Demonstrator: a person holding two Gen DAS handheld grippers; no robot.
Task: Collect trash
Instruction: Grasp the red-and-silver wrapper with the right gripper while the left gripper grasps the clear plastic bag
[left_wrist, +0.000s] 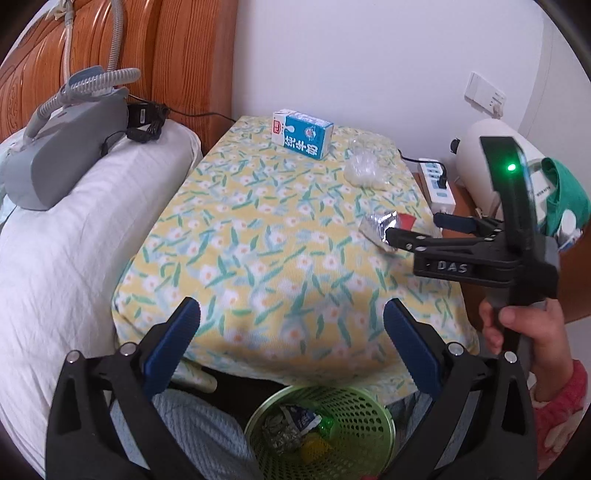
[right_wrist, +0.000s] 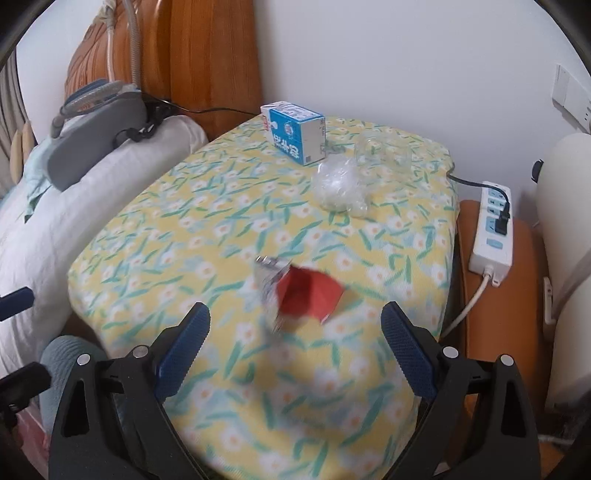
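A red and silver foil wrapper (right_wrist: 295, 291) lies on the flowered pillow (right_wrist: 207, 236), just ahead of my open right gripper (right_wrist: 295, 339). In the left wrist view the wrapper (left_wrist: 380, 227) sits at the right gripper's (left_wrist: 412, 226) fingertips, jaws apart. A blue milk carton (left_wrist: 303, 134) stands at the pillow's far end, also in the right wrist view (right_wrist: 295, 133). Crumpled clear plastic (left_wrist: 364, 166) lies beside it, also in the right wrist view (right_wrist: 343, 184). My left gripper (left_wrist: 291, 343) is open and empty above a green mesh bin (left_wrist: 354, 413) holding trash.
A white pillow (left_wrist: 74, 236) with a grey machine (left_wrist: 62, 147) and hose lies to the left. A white power strip (right_wrist: 493, 229) rests on an orange stool (right_wrist: 495, 314) at the right. A wooden headboard (left_wrist: 147, 48) and a white wall stand behind.
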